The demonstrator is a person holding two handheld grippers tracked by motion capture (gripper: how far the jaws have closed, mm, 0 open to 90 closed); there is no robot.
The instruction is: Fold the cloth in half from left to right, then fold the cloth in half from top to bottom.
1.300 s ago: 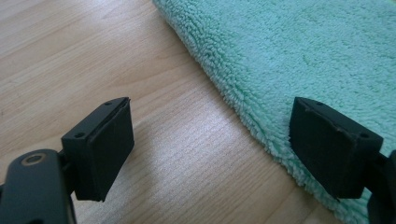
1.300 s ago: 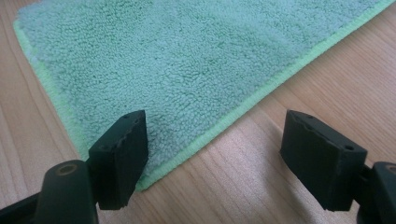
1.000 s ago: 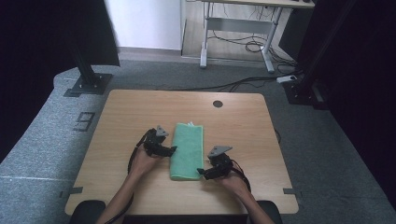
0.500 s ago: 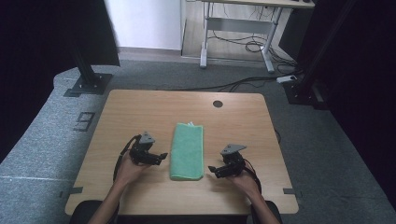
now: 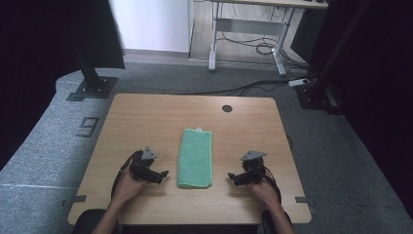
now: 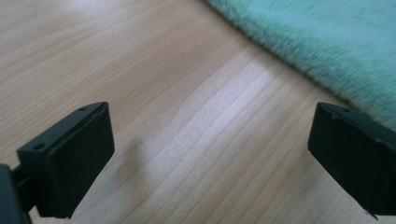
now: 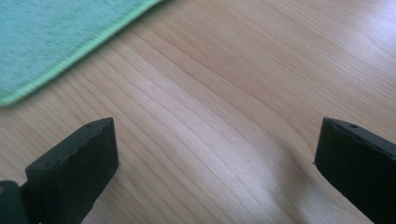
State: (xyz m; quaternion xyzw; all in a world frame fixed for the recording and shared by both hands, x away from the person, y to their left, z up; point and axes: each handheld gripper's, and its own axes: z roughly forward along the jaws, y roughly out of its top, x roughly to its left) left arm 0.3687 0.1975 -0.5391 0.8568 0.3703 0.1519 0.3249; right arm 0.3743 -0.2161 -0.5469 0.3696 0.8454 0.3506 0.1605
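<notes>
Left tongs (image 5: 164, 174) and right tongs (image 5: 231, 177), jaws just spread wide and empty, flank a folded green towel (image 5: 195, 157) on the worktop (image 5: 146, 117).

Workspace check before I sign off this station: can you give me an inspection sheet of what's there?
Surface: wooden table, round hole near far edge.
Job's things: green towel folded into a long strip, flat at mid-table.
Clutter: nothing seen.
Grippers: left tool and right tool flank the towel, apart from it; jaws have just been opening, now wide, nothing between them.
Cables: black cable loops trail from each tool; more on floor beyond.
Surroundings: grey carpet, desk frame behind.
</notes>
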